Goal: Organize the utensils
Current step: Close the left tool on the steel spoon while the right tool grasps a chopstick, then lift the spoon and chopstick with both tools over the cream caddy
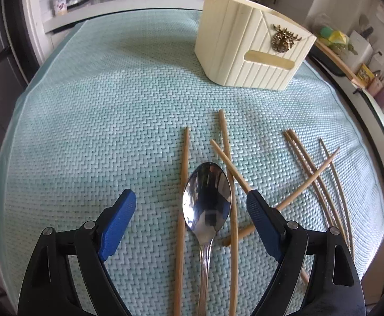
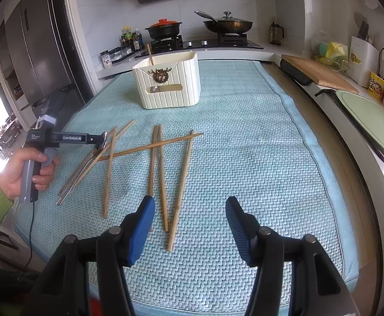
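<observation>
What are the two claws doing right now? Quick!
Left claw: open, holding nothing, with the spoon lying between its fingers.
Right claw: open, holding nothing, above the chopsticks.

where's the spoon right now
In the left wrist view the spoon lies on the teal mat between the open left gripper's fingers, untouched, flanked by wooden chopsticks, with the cream utensil holder beyond it.
</observation>
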